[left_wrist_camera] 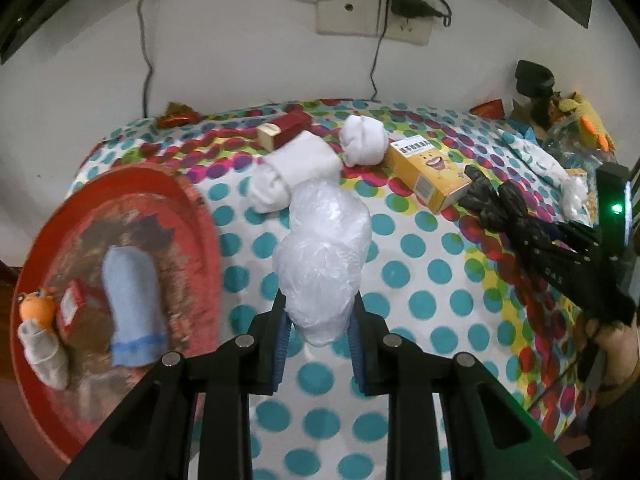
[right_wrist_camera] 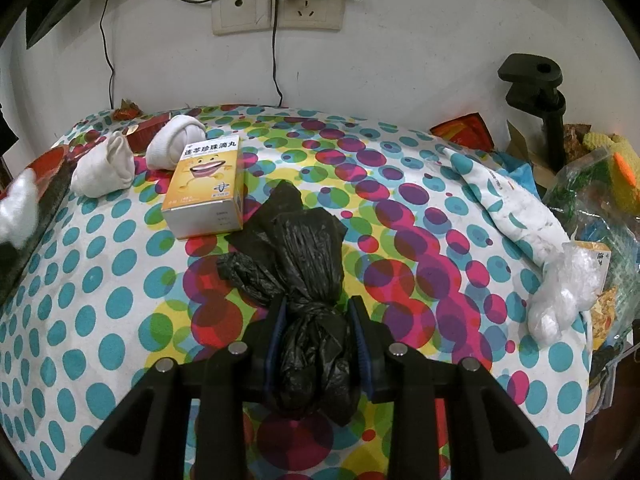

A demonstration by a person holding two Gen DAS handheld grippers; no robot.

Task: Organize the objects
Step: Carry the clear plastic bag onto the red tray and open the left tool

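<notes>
My left gripper [left_wrist_camera: 318, 320] is shut on a crumpled white plastic bag [left_wrist_camera: 324, 252], held above the dotted tablecloth [left_wrist_camera: 420, 280]. To its left lies a red tray [left_wrist_camera: 188, 216] holding a light blue sock [left_wrist_camera: 130, 300], a small red box [left_wrist_camera: 72, 308], an orange plush toy [left_wrist_camera: 38, 308] and a grey sock [left_wrist_camera: 44, 352]. My right gripper [right_wrist_camera: 318, 320] is shut on a knotted black plastic bag [right_wrist_camera: 308, 264]. A yellow medicine box [right_wrist_camera: 206, 186] lies just beyond the black bag, with two rolled white socks [right_wrist_camera: 106, 168] [right_wrist_camera: 174, 142] behind it.
A dark red box [left_wrist_camera: 286, 128] lies near the wall behind the socks. At the right edge sit a white plastic bundle [right_wrist_camera: 560, 296], a folded patterned cloth [right_wrist_camera: 508, 200], a black clamp stand [right_wrist_camera: 536, 92] and cluttered packets. Cables hang from wall sockets [right_wrist_camera: 280, 8].
</notes>
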